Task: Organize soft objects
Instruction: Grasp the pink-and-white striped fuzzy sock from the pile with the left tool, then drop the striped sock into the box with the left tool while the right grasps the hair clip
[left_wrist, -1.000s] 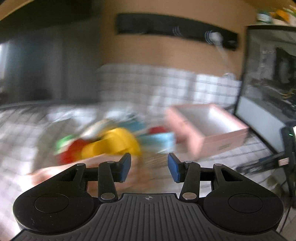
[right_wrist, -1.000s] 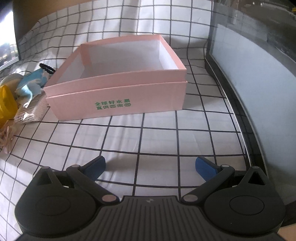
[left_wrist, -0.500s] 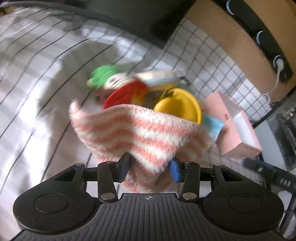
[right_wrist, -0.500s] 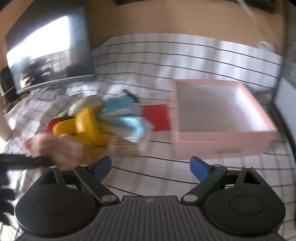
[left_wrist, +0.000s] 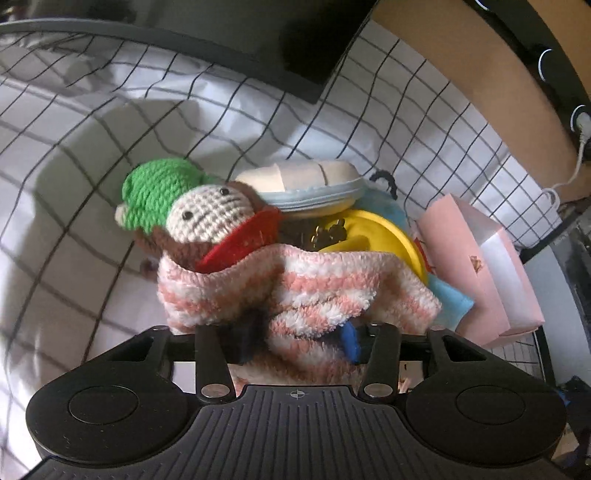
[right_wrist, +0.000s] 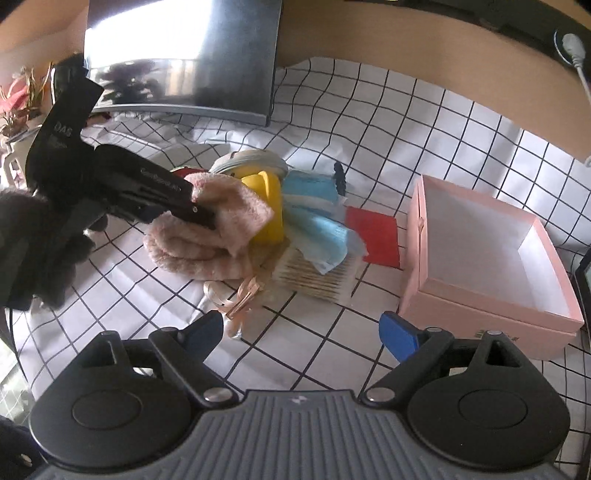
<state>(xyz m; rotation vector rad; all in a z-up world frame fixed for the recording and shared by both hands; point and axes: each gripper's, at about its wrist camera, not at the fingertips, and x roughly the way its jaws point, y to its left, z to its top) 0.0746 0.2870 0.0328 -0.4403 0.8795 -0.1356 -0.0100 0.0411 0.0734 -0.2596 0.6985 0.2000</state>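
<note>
A black-grid white cloth (right_wrist: 369, 155) covers the desk. The left gripper (left_wrist: 299, 338) pinches a pink-striped fuzzy towel (left_wrist: 295, 288) at the pile's near edge; the right gripper (right_wrist: 301, 332) hovers, jaws spread, beside the empty pink box (right_wrist: 487, 251).

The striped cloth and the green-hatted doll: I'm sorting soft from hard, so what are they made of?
Striped cloth: fluffy terry or fleece-like fabric, judging by its fuzzy pink-and-white pile. Doll: crocheted yarn, matte, with visible stitch rows. Both look soft.
</note>
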